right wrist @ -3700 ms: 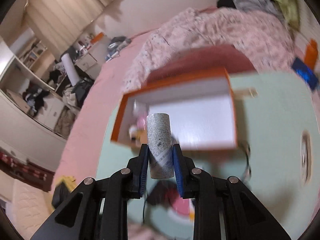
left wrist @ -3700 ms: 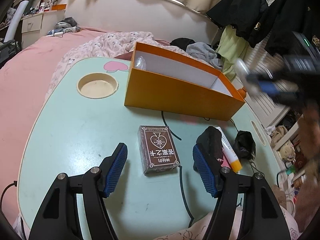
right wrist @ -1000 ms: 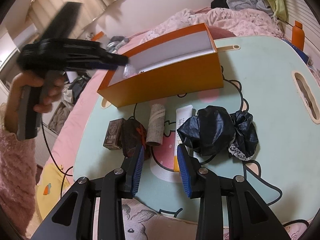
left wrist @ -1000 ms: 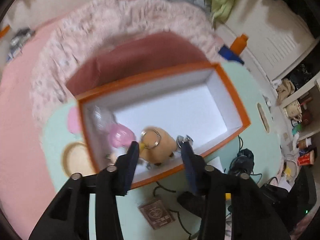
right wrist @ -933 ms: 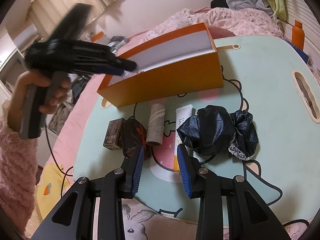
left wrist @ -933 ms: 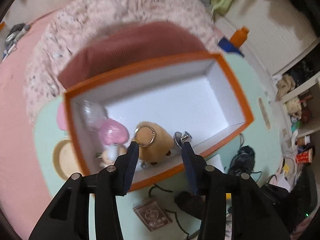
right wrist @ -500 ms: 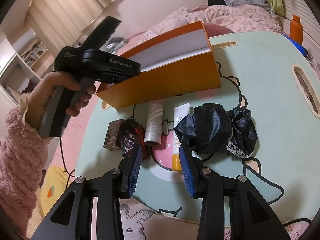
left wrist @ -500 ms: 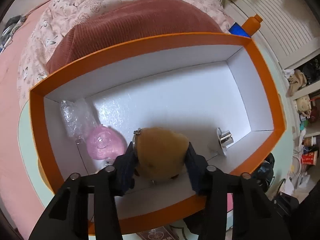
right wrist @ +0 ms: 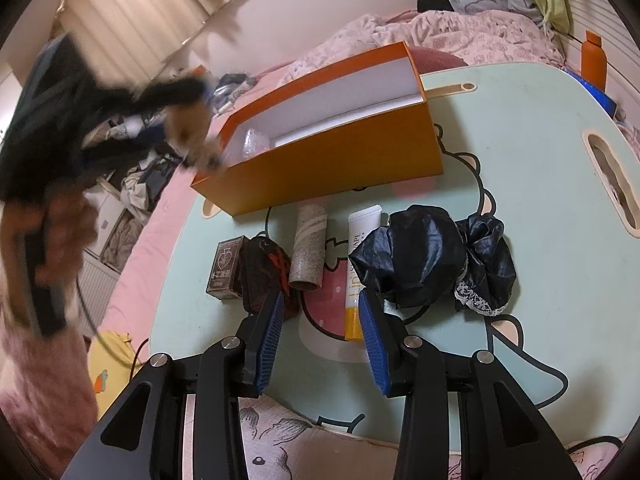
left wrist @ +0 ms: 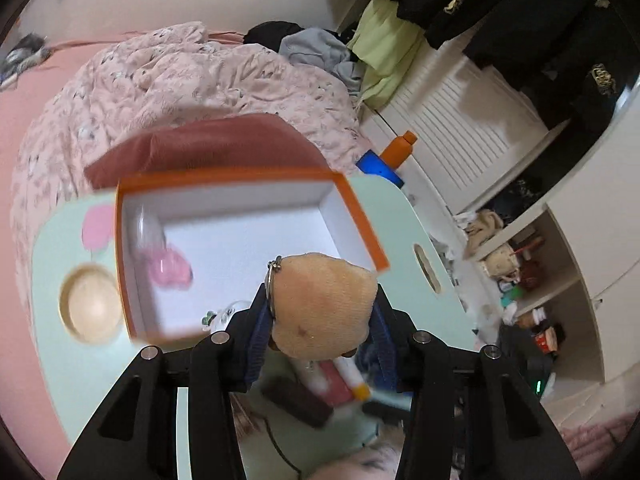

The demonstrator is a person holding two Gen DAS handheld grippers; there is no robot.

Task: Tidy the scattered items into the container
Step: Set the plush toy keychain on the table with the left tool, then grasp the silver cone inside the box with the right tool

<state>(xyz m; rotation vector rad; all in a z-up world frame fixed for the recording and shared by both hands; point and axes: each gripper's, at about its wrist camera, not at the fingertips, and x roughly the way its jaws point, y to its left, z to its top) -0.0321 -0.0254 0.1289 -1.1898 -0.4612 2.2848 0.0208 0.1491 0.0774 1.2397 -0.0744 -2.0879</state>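
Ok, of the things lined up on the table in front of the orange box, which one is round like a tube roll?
The speckled grey cardboard roll, lying between the dark red-marked pouch and the white tube with the yellow cap.

The box (right wrist: 320, 168) is orange outside and white inside. In front of it lie a dark brown card pack (right wrist: 224, 268) with a pale spade emblem, a black pouch (right wrist: 266, 276) with red marks, a speckled grey tube (right wrist: 307, 248), a white tube (right wrist: 358, 268) with an orange end, and black satin cloth (right wrist: 432, 256) edged in white lace. The table (right wrist: 520, 160) is mint green with pink patches. The plush toy (left wrist: 324, 304) is tan.
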